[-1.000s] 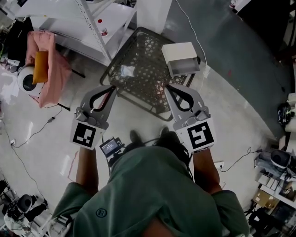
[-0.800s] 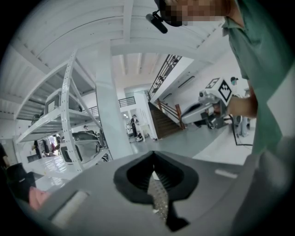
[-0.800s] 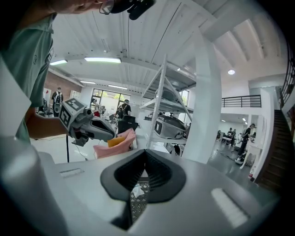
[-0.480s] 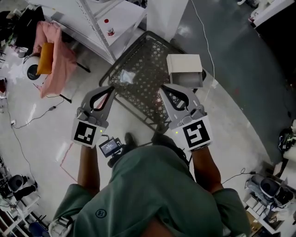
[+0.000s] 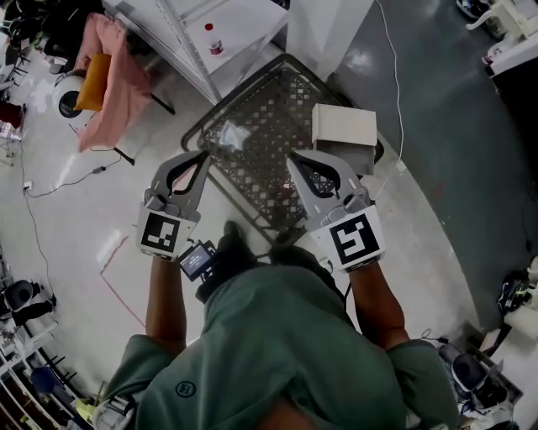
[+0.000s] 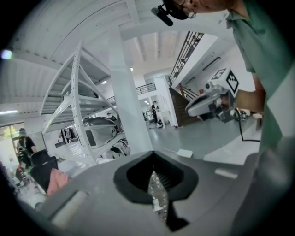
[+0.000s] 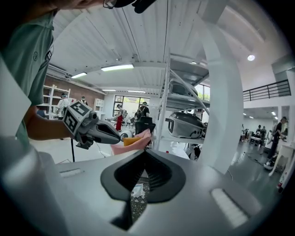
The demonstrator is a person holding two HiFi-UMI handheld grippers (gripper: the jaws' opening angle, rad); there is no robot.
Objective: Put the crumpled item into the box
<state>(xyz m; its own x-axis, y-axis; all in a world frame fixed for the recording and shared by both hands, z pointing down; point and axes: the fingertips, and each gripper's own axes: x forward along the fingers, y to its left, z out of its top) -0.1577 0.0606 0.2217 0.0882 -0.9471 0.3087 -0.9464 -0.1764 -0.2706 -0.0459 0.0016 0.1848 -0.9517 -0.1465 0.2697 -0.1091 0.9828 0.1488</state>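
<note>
Stands over a mesh table (image 5: 273, 117), seen from above, with a gripper in each hand. Holds the left gripper (image 5: 204, 154) above the table's near left edge, jaws pressed together and empty. Holds the right gripper (image 5: 291, 156) beside it over the near right side, jaws likewise together, with only a thin slit between the pads and nothing gripped. Points both tips toward the table's middle, well apart from each other.

Leaves the crumpled item (image 5: 233, 134), a small pale wad, lying on the mesh just beyond the left gripper's tip, untouched. Shows that wad again through the slit in the right gripper view, low on the mesh.

Has the box (image 5: 345, 128), pale and squarish, sitting at the table's right edge, just beyond the right gripper and apart from the wad. Cannot tell whether its top is open.

Beyond the table, a white rack (image 5: 227, 21) with a small red-capped bottle (image 5: 216, 46) on its shelf. To the left, a pink cloth (image 5: 122, 80) draped over something, with a yellow pad (image 5: 94, 81) against it.

Wears a green shirt (image 5: 277, 353), with a small device (image 5: 198, 260) at the waist.
</note>
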